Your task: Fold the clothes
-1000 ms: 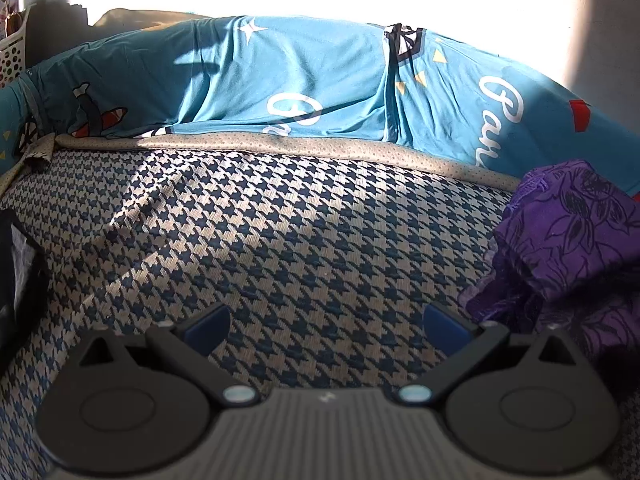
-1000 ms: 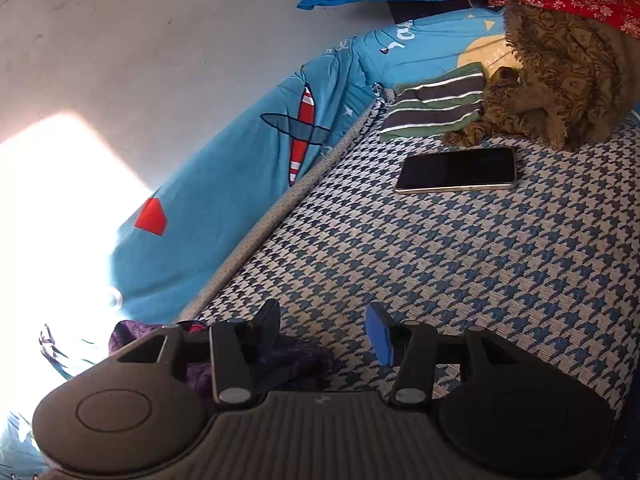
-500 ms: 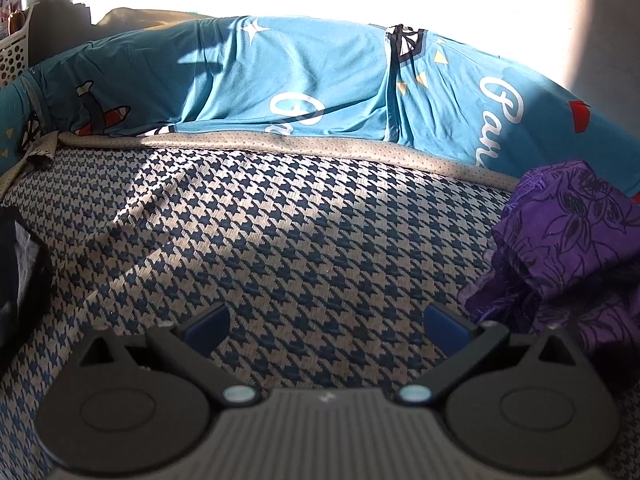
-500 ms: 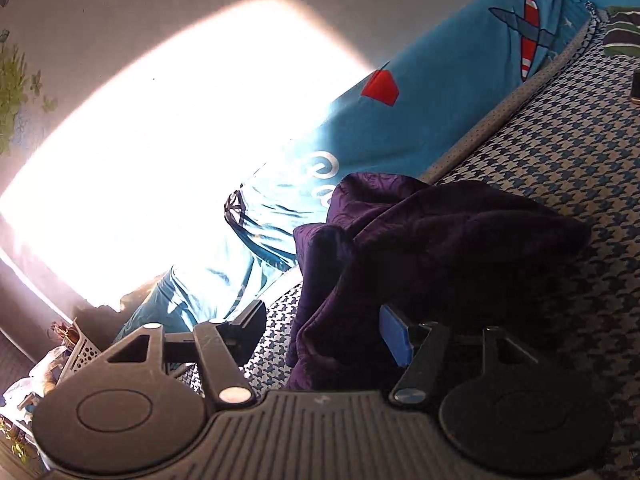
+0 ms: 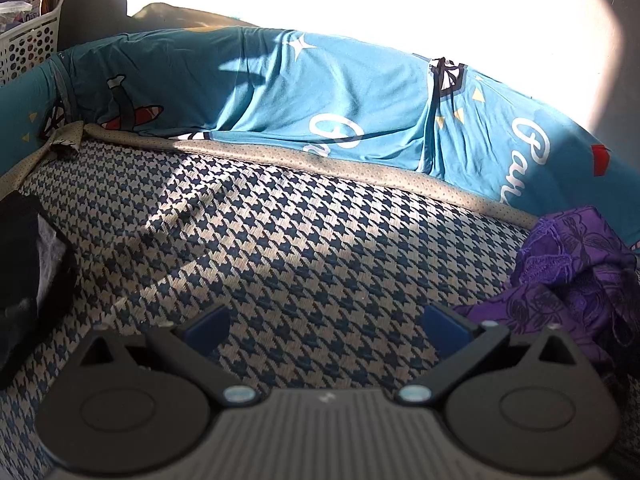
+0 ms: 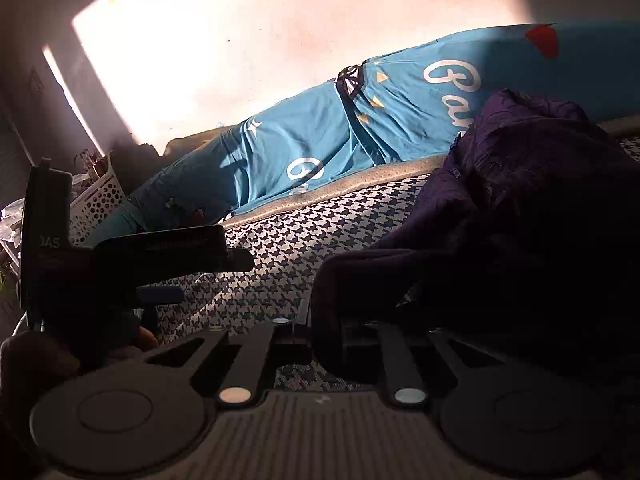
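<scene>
Both tools split the work: our left gripper (image 5: 326,326) hovers spread wide over the houndstooth mat (image 5: 280,248), ready to catch a corner, while our right gripper (image 6: 316,332) appears pinched on the crumpled purple garment (image 6: 520,208) at the mat's edge.

Two low wrist views across the bed

Both sit close over the checked mat (image 5: 304,240), facing the blue sheet (image 5: 320,92) (image 6: 320,140) they share.

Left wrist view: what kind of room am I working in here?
Likely a bedroom: a houndstooth mat over a blue cartoon-print bedsheet, a crumpled purple garment, and a white perforated basket by the wall.
</scene>
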The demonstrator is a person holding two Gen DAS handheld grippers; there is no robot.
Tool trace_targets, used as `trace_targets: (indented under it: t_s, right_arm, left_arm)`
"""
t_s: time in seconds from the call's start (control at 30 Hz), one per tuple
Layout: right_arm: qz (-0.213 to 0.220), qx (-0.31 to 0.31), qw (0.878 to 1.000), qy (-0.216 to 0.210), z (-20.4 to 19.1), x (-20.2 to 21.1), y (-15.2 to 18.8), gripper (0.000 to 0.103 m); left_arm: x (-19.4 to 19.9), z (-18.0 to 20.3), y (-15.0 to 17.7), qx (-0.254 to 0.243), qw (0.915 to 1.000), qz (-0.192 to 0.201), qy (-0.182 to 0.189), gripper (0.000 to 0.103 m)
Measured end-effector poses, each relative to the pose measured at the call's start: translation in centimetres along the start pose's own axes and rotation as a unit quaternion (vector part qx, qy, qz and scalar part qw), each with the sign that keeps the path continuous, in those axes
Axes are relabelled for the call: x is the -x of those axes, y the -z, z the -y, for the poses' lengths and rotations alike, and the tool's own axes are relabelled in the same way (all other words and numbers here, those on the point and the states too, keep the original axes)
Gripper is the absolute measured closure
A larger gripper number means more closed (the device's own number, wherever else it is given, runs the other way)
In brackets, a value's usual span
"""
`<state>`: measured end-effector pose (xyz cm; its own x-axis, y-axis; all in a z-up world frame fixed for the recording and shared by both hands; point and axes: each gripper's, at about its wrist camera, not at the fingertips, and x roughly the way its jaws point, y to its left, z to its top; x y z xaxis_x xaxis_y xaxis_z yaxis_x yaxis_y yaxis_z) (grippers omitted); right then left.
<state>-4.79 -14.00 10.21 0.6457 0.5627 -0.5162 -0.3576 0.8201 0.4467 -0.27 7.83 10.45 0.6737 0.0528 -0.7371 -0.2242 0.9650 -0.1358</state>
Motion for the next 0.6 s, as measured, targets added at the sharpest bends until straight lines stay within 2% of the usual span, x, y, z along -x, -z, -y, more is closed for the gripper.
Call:
trace_targets:
  t_s: [0.17,0.3,0.4,0.47,0.53,0.6]
  right_arm:
    - [-0.064,0.077,0.992,-0.076,-3.8,-2.2,3.0,0.092]
    - [-0.109,0.134,0.980,-0.099,-5.8,-3.1,5.3,0.092]
    - [-0.139,0.154,0.973,-0.100,-6.2,-3.7,6.1,0.078]
    - [-0.138,0.159,0.972,-0.106,-6.2,-3.3,5.9,0.066]
    - [-0.137,0.164,0.970,-0.111,-6.1,-3.0,5.8,0.060]
    - [-0.126,0.169,0.971,-0.111,-5.9,-2.3,5.3,0.058]
  left_arm:
    - [0.1,-1.0,-0.2,0.008,1.0000,0.002,-0.001,0.000]
    - [-0.1,-0.8,0.1,-0.001,1.0000,-0.004,0.003,0.000]
    - [-0.2,-0.6,0.2,-0.006,0.9999,-0.007,0.006,0.000]
    - [-0.4,-0.5,0.3,-0.007,0.9999,-0.009,0.006,0.000]
    - [-0.6,-0.4,0.3,-0.007,0.9999,-0.012,0.006,0.000]
    - [-0.7,-0.4,0.4,-0.009,0.9998,-0.015,0.006,0.000]
